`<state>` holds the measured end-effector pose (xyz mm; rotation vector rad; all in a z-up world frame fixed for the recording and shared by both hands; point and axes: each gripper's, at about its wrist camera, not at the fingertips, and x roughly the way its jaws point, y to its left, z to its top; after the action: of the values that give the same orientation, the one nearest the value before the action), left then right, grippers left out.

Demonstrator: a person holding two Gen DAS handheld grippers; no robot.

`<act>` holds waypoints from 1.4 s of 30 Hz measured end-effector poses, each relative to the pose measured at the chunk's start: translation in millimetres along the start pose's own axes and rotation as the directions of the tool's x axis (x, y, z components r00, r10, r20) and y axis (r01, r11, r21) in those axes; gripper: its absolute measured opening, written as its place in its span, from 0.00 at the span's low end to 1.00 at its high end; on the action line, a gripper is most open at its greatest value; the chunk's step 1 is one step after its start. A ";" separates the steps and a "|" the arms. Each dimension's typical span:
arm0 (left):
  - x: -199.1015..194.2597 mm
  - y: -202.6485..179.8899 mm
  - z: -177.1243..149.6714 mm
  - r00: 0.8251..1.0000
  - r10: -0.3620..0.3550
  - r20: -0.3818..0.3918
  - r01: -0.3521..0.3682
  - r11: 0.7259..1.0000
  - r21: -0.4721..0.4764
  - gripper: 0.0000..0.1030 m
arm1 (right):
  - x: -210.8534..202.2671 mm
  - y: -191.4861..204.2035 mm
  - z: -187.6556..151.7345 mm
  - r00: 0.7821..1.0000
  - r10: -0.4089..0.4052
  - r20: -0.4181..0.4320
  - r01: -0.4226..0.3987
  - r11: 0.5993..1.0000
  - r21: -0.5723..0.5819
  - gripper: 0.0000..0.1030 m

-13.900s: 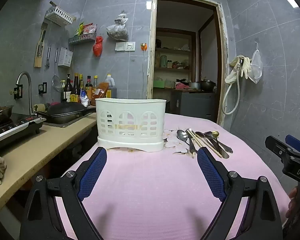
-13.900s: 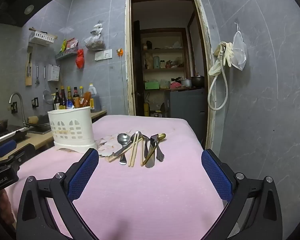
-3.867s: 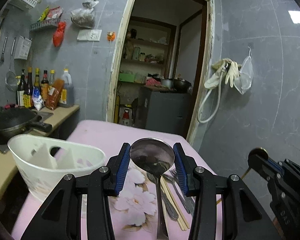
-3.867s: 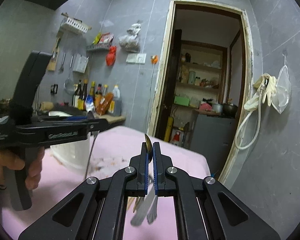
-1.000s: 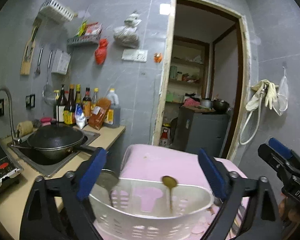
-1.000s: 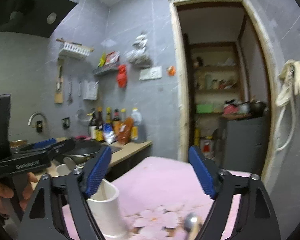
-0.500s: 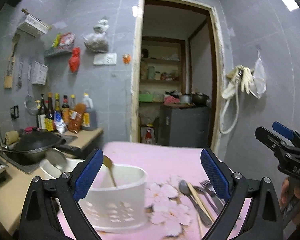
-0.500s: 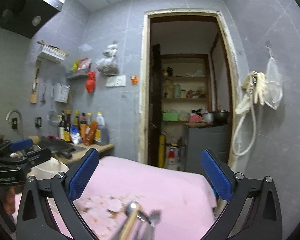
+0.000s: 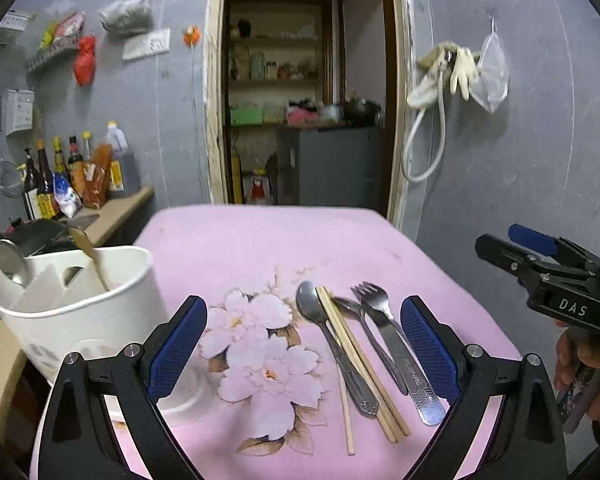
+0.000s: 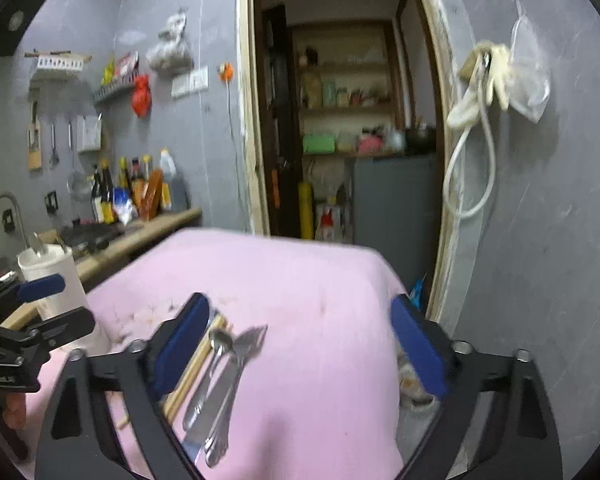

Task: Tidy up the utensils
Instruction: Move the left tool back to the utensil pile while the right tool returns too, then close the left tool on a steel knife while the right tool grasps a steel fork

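1. Pink worktop (image 9: 260, 240) carries the cutlery (image 9: 364, 344) in a row, handles toward both tools.
2. Left tool (image 9: 304, 344), spread and empty, straddles the row; holder (image 9: 80, 304) lies left.
3. Right tool (image 10: 296, 344), empty and closing, has the cutlery by its left pad.
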<state>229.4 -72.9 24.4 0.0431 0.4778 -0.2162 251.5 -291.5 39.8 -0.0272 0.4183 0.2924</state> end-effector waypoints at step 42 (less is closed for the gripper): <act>149.6 45.6 -2.3 0.904 -0.195 -0.380 0.113 0.967 -0.227 0.05 | 91.3 1.3 -16.6 0.874 0.218 -0.435 -0.236 0.972 0.015 0.04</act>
<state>367.7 -57.6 -47.0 -0.1526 0.9133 -0.3173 324.3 -266.7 -12.2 -0.0830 0.8655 0.5314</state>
